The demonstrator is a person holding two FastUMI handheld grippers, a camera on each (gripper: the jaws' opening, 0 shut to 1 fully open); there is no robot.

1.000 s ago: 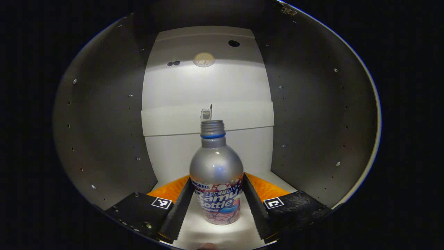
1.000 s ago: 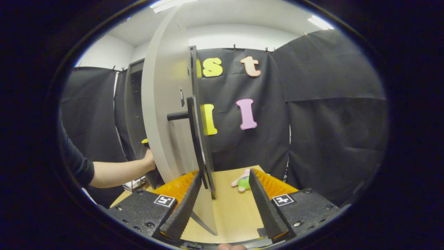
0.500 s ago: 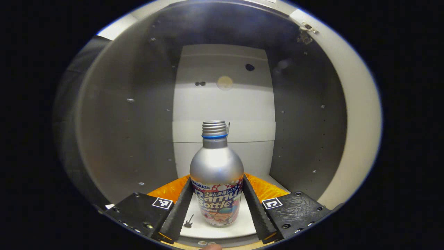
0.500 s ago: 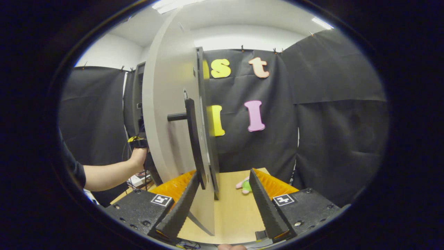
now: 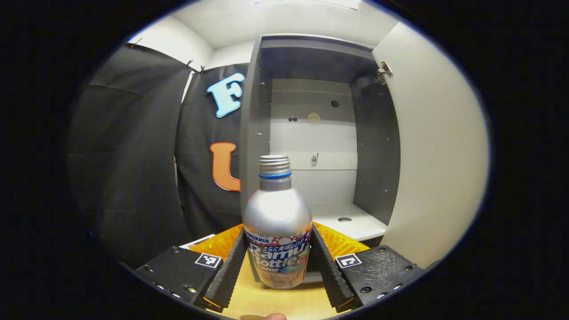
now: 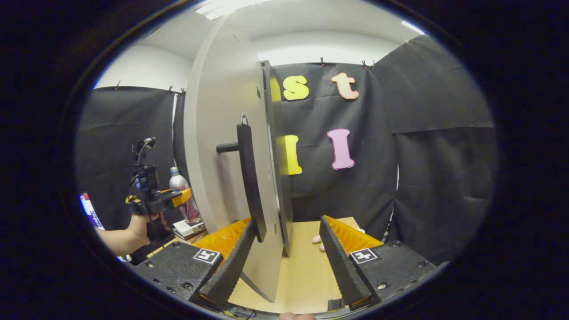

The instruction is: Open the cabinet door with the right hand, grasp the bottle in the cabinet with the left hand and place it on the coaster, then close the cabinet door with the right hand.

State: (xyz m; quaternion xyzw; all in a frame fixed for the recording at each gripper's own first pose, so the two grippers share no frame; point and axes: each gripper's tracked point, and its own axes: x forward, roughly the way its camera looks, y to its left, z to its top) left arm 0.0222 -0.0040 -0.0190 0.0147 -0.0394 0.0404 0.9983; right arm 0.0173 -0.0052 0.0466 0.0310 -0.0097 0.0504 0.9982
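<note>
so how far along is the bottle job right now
Done: cabinet door is open and the bottle is out of the cabinet. In hand: the left hand-held gripper clamps it over the table. Left: set it on the coaster, then close the door with the open right hand-held gripper.

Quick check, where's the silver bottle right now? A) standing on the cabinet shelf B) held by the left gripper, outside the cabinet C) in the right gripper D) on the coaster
B: the left gripper is shut on the silver aluminium bottle, with the white cabinet shelf farther back behind it.
</note>
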